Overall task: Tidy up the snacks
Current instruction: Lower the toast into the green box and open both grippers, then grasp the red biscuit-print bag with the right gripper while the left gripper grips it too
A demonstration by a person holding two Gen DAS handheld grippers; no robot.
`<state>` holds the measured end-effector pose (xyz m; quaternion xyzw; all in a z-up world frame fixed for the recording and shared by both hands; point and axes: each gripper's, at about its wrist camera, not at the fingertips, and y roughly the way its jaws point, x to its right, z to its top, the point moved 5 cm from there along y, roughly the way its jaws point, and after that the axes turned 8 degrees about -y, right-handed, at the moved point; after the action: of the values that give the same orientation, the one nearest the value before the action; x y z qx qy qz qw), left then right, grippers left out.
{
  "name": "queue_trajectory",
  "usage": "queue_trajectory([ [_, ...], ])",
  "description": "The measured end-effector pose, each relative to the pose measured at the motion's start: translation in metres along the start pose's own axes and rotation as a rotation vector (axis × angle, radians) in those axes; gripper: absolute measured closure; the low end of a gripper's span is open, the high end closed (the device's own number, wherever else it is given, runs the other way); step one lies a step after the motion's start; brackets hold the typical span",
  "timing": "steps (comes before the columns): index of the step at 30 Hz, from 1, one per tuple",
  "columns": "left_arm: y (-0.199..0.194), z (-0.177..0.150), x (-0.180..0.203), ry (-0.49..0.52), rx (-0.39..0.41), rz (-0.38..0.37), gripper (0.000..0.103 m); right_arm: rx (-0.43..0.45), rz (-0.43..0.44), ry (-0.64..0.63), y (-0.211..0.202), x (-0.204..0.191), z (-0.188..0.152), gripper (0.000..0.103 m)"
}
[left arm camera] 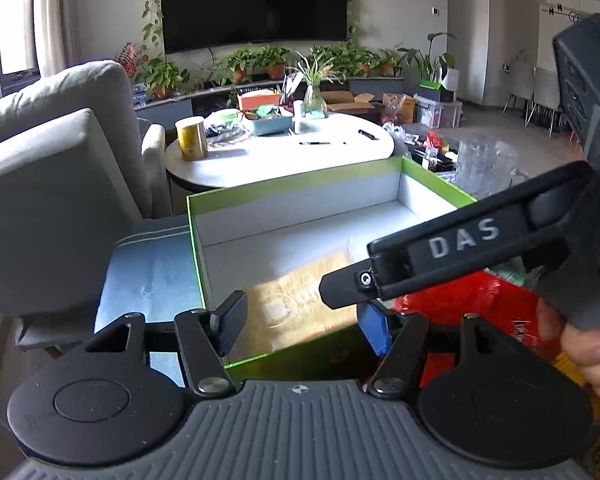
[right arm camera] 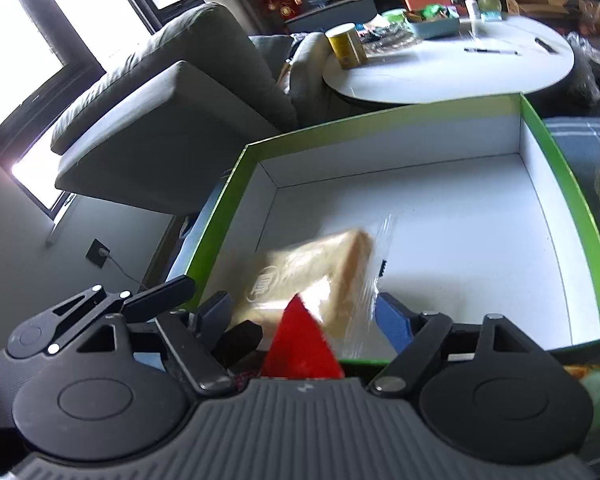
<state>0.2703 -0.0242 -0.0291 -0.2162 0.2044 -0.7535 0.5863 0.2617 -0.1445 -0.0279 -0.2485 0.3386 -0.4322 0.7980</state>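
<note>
A green-rimmed white box lies open in front of both grippers. A clear-wrapped bread slice is in its near left part, blurred. My right gripper is open, its fingers on either side of the bread. It also shows in the left wrist view, reaching in from the right over the box. My left gripper is open and empty at the box's near rim. A red snack bag lies just outside the near rim.
A grey sofa stands to the left. A white oval table with a yellow tin and a blue basket is behind the box. More snack packets lie at the near right. A blue striped cloth is under the box.
</note>
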Motion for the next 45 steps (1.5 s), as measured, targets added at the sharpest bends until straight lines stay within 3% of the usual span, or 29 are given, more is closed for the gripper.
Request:
queue_trajectory([
  [4, -0.018, -0.005, 0.005, 0.008, 0.03, 0.007, 0.041, 0.036, 0.045, -0.018, -0.021, -0.013, -0.002, 0.019],
  [10, -0.037, -0.023, 0.002, -0.051, 0.028, 0.005, 0.04, 0.079, 0.024, -0.037, -0.048, -0.015, -0.019, 0.019],
  [19, -0.064, -0.06, -0.015, -0.166, 0.015, 0.029, 0.04, 0.058, 0.078, -0.016, -0.052, -0.032, -0.047, 0.019],
  [24, -0.076, -0.076, -0.03, -0.231, 0.018, 0.071, 0.04, 0.117, 0.065, -0.046, -0.056, -0.054, -0.064, 0.019],
  [29, -0.085, -0.089, -0.043, -0.29, 0.017, 0.088, 0.04, 0.136, 0.176, -0.057, -0.065, -0.074, -0.079, 0.019],
  [35, -0.094, -0.1, -0.046, -0.289, 0.016, 0.1, 0.04, 0.128, 0.225, -0.052, -0.069, -0.083, -0.094, 0.019],
  [38, -0.095, -0.106, -0.047, -0.277, 0.01, 0.12, 0.04, 0.111, 0.275, -0.004, -0.072, -0.08, -0.103, 0.019],
  [45, -0.112, -0.116, -0.071, -0.374, 0.03, 0.156, 0.04, 0.042, 0.333, 0.033, -0.073, -0.081, -0.124, 0.019],
])
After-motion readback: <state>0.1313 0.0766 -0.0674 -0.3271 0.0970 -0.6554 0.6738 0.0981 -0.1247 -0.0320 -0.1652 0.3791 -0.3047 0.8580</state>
